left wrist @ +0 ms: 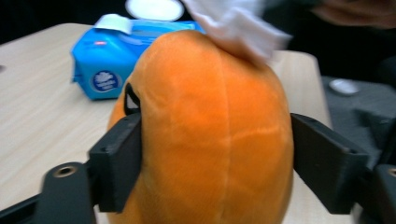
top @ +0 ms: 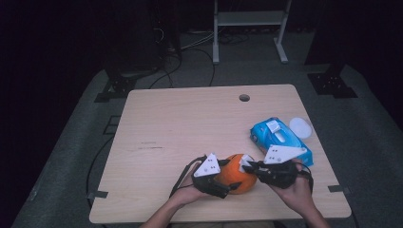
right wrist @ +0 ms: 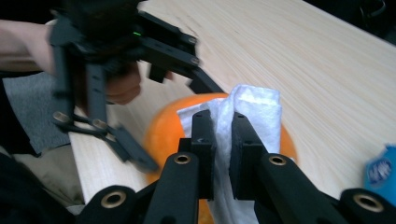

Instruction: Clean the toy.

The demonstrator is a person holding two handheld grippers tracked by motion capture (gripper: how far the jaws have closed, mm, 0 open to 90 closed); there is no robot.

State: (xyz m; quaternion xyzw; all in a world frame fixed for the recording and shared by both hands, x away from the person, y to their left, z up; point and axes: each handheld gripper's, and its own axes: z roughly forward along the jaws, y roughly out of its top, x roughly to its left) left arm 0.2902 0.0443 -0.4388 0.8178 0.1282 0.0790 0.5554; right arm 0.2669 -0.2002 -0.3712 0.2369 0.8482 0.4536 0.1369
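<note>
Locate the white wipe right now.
High view: white wipe pinched in the right gripper, pressed on the orange plush toy near the table's front edge.

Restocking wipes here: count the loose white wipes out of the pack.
1: the white wipe pinched in the right gripper, pressed on the orange plush toy. Others may be hidden.
</note>
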